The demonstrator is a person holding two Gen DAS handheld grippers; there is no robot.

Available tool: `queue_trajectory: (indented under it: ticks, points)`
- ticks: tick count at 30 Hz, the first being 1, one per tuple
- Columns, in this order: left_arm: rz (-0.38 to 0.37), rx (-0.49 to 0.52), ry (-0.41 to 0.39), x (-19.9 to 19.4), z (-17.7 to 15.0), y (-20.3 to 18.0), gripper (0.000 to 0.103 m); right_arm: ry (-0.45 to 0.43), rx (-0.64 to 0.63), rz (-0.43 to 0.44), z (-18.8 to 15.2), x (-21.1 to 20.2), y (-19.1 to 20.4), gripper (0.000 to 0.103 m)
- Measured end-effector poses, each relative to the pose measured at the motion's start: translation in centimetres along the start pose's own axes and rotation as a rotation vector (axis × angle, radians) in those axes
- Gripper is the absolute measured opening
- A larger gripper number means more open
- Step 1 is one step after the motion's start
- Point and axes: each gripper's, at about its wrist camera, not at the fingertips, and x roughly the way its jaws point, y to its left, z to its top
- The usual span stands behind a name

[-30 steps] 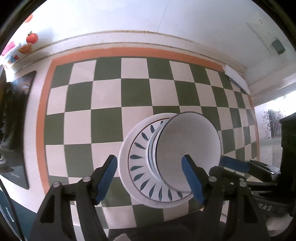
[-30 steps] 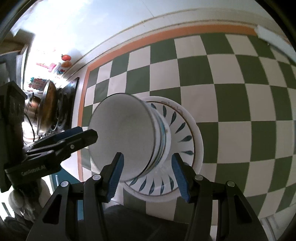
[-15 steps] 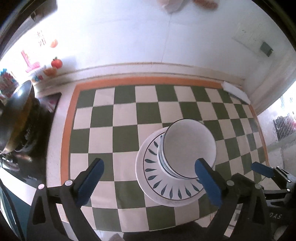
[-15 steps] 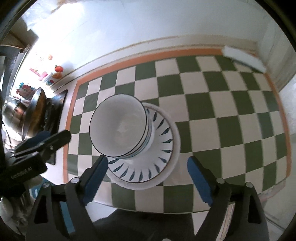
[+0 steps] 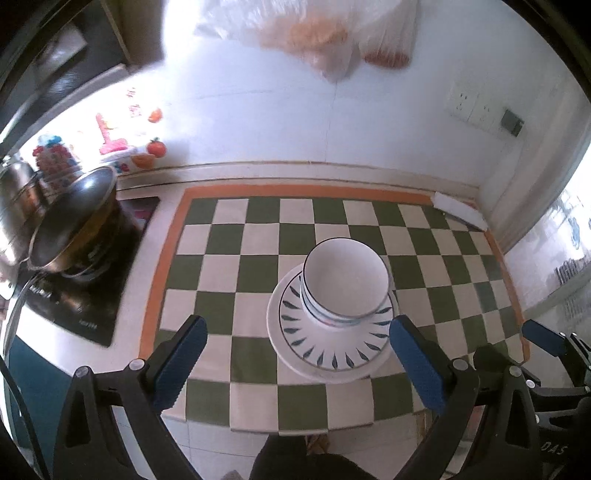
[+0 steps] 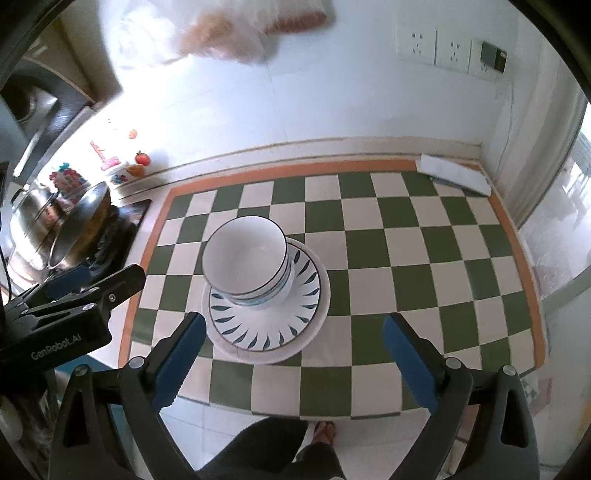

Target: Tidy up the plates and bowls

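Note:
A stack of white bowls with dark rims [image 5: 345, 284] stands on white plates with a blue leaf pattern [image 5: 332, 349] on the green and white checked cloth [image 5: 258, 243]. The same stack of bowls [image 6: 245, 264] and plates [image 6: 266, 328] shows in the right wrist view. My left gripper [image 5: 295, 360] is open and empty, held above and in front of the stack. My right gripper [image 6: 291, 354] is open and empty, also above and short of the stack. The left gripper's body [image 6: 66, 306] shows at the left of the right wrist view.
A metal pot [image 5: 70, 221] sits on a black cooktop [image 5: 81, 291] at the left. A white box [image 5: 458, 210] lies at the cloth's far right corner. The wall with sockets [image 6: 432, 44] is behind. Hanging bags [image 5: 325, 33] are overhead. The person's legs [image 6: 266, 450] are below the table edge.
Both grippers opened wide, let go of the bowls and pulled back and up from the stack. The stack now looks smaller and stands free on the cloth.

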Motion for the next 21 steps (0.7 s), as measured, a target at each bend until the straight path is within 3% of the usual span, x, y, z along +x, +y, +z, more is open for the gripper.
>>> queue_trajectory:
  ticks: [8,14,21]
  points:
    - [0.009,-0.01,-0.056,-7.5,-3.8,-0.3,0.102,-0.063,-0.021,-0.009,-4.3,-8.2,0.9,0.1]
    - [-0.004,0.009,-0.038,-12.2,-7.5,0.1,0.102,-0.087,-0.015,-0.031,-8.2,-13.8,1.6,0.1]
    - [0.038,0.039,-0.028,-16.0,-11.8,1.0,0.102,-0.099,-0.007,-0.048,-13.5,-18.7,3.5,0.1]
